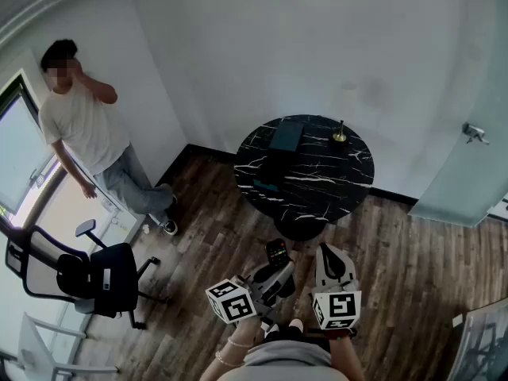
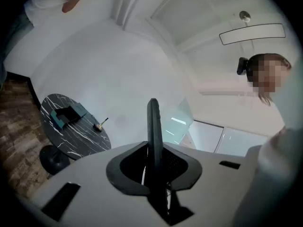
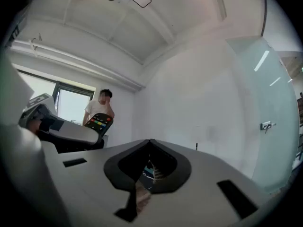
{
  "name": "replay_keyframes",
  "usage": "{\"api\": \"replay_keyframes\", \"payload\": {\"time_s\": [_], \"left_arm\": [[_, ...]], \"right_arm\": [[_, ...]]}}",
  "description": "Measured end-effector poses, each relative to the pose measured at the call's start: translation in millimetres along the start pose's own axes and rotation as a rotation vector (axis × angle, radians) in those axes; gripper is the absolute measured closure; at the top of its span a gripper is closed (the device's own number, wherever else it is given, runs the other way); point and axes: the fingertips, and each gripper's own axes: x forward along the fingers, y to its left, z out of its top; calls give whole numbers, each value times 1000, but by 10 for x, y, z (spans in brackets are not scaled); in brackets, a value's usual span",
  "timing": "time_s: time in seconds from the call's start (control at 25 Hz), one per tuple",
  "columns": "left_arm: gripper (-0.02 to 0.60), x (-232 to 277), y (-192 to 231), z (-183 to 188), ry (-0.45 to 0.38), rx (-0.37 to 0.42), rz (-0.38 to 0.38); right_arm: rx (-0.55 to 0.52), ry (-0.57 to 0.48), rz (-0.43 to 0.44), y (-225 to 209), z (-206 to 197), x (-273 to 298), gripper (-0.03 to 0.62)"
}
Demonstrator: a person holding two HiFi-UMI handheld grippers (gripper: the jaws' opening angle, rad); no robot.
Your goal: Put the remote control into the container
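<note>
We hold the remote control (image 1: 276, 252) in the left gripper (image 1: 277, 268), low in the middle of the head view, just below the foot of the round black table (image 1: 317, 173). In the left gripper view the remote stands edge-on, upright in the middle of the frame, with the two jaws closed narrowly against its sides. Its coloured buttons show at the left of the right gripper view. It is not in the container (image 1: 286, 136), a dark teal box on the upper left part of the tabletop, well apart from the remote.

The right gripper (image 1: 332, 256) hangs just to the right of the left one in the head view. In its own view the jaws meet at their tips, with nothing between them.

On the table a small brass piece (image 1: 340, 136) stands to the right of the container, near the upper edge, and a smaller teal piece (image 1: 264, 186) lies at the lower left edge.

A person (image 1: 83, 125) in a light shirt stands at the upper left of the head view beside a window, one hand raised to the head. A black office chair (image 1: 103, 276) sits at the lower left on the wood floor (image 1: 413, 252). A frosted glass door (image 1: 468, 173) fills the right edge.
</note>
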Motion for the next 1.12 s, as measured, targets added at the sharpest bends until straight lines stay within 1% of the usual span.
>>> {"api": "replay_keyframes", "payload": {"time_s": [0.12, 0.32, 0.64, 0.8, 1.12], "left_arm": [[514, 25, -31, 17, -2, -9, 3], [514, 80, -57, -16, 5, -2, 8], [514, 129, -92, -81, 18, -10, 28], [514, 160, -77, -109, -11, -19, 18], [514, 154, -2, -95, -34, -10, 57]], "right_arm": [[2, 2, 1, -11, -3, 3, 582], [8, -7, 6, -55, -2, 4, 582], [11, -14, 32, -79, -4, -8, 582], [16, -12, 42, -124, -6, 15, 582], [23, -20, 63, -141, -7, 53, 582]]}}
